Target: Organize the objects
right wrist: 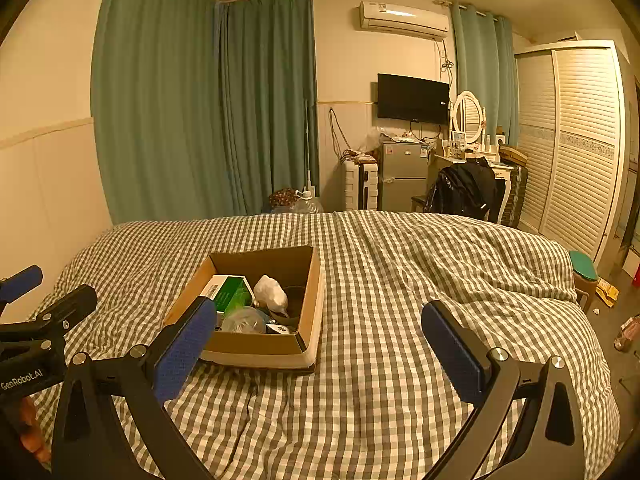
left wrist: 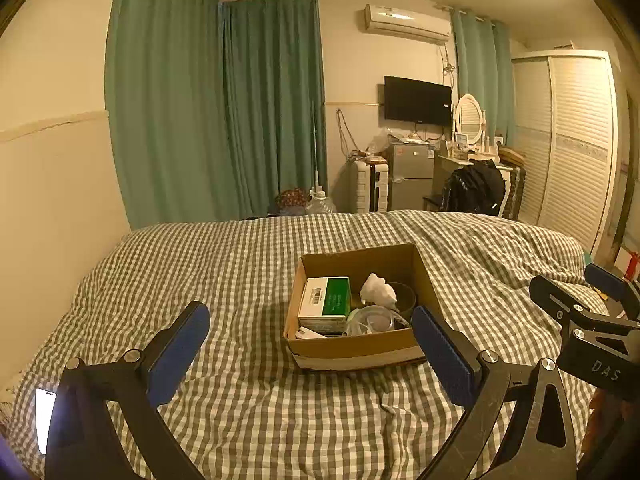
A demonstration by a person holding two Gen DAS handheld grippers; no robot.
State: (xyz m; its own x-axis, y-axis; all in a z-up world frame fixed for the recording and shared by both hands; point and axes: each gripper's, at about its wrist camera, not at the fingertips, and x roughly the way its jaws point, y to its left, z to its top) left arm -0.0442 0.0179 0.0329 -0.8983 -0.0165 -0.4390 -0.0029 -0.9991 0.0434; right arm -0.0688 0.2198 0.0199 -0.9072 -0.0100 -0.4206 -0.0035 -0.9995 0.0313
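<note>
Both claws, left claw (left wrist: 310,334) and right claw (right wrist: 318,330), spread empty above open cardboard box (left wrist: 352,350) of clutter.

**Bedroom beyond the grippers**

Ahead of the grippers, green curtains (right wrist: 200,108) cover the far corner. Further right, an air conditioner (right wrist: 404,19) hangs above a wall television (right wrist: 412,98). Below the television stand a small grey fridge (right wrist: 402,176) and a dressing table with an oval mirror (right wrist: 469,116). A louvred wardrobe (right wrist: 576,148) fills the far right.
</note>
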